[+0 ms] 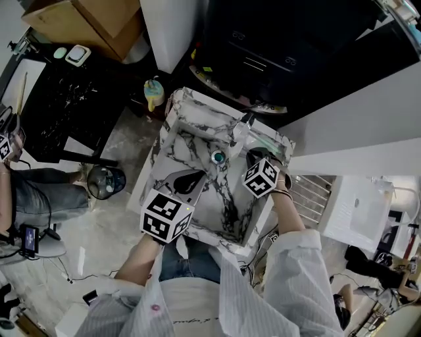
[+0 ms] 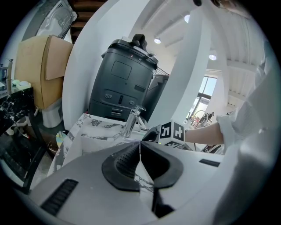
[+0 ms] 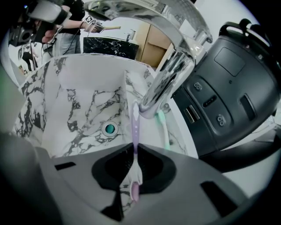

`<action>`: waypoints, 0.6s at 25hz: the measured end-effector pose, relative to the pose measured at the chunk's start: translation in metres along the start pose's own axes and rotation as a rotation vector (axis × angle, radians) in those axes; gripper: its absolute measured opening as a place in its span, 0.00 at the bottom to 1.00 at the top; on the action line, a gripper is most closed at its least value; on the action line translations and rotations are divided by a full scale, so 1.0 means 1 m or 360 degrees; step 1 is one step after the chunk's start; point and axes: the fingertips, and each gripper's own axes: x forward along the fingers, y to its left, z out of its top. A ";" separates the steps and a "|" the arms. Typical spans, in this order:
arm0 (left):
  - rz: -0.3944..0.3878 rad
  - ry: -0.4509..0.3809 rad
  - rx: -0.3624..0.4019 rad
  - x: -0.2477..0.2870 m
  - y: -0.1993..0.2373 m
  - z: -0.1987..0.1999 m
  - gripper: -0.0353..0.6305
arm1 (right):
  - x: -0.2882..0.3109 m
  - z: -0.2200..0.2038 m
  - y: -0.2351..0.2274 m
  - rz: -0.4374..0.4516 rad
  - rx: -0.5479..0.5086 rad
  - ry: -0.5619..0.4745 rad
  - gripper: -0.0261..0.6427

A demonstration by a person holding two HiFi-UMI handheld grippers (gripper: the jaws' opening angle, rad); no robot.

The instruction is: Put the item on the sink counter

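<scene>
A white marble sink [image 1: 172, 128] with a chrome faucet [image 3: 169, 79] and a teal drain [image 3: 109, 128] lies below me. My right gripper [image 3: 135, 147] hangs over the counter edge by the faucet base and is shut on a purple toothbrush [image 3: 135, 127], whose handle runs out toward the faucet. A green toothbrush [image 3: 163, 129] lies on the counter just right of the faucet base. In the head view the right gripper [image 1: 253, 155] is at the sink's back right. My left gripper [image 1: 191, 179] hovers over the basin's front left, shut with nothing between its fingers [image 2: 127, 160].
A big black machine [image 1: 289, 46] stands right behind the sink. A cardboard box [image 1: 92, 20] and a black marble table [image 1: 66, 105] are at the left, with a seated person [image 1: 39, 191] beside them. A yellow bottle [image 1: 154, 92] stands on the floor.
</scene>
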 end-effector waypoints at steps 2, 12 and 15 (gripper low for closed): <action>0.0004 -0.0001 0.0002 -0.002 -0.001 -0.001 0.09 | -0.003 -0.001 0.002 0.0015 0.0042 -0.0007 0.09; 0.0015 -0.0067 0.0030 -0.016 -0.022 -0.002 0.09 | -0.037 0.009 0.020 0.0022 0.0065 -0.0114 0.09; 0.0018 -0.0089 0.0061 -0.021 -0.032 -0.003 0.09 | -0.050 0.016 0.026 0.0015 0.0059 -0.0169 0.09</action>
